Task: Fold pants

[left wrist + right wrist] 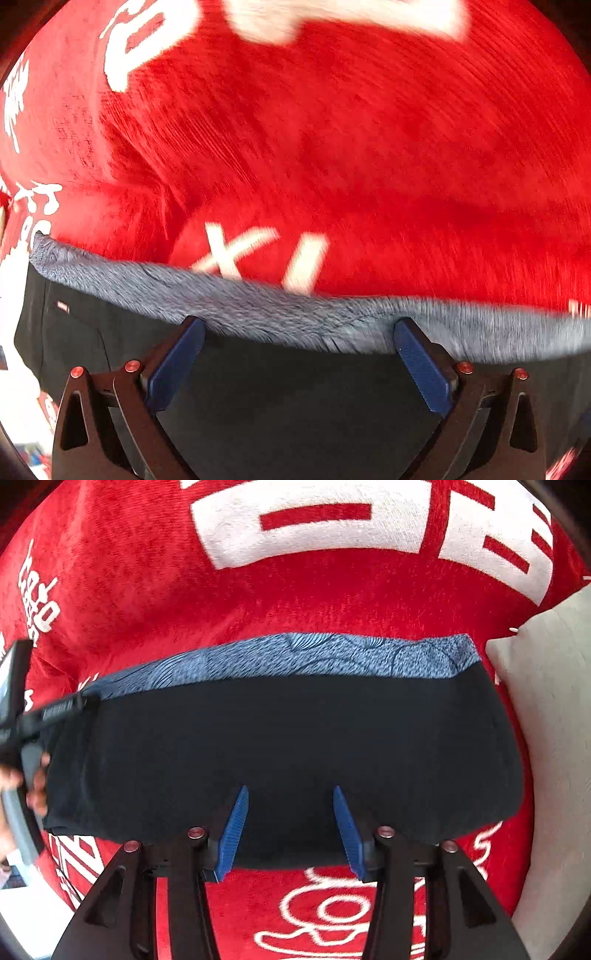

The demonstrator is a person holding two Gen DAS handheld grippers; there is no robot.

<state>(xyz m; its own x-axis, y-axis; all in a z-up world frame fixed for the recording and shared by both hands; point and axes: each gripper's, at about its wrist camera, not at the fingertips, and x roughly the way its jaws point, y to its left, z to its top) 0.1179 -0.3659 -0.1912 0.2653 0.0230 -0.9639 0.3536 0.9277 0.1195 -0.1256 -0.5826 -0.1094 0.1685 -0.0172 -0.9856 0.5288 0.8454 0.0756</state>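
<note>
Red plush cloth with white lettering [332, 602] spreads bare beyond the far edge of the folded black pants with a blue patterned band [280, 746]; a pale grey cushion [554, 720] crowds their right end. The right gripper [290, 830] hangs half-open over the near edge, empty. The left gripper [299, 365], spread wide, holds nothing above the pants' band.

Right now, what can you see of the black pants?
The black pants lie folded into a flat, wide rectangle on the red plush cloth with white lettering. Matte dark fabric; a blue patterned band runs along the far edge. A grey cushion sits beside their right end. Nothing grips them.
</note>
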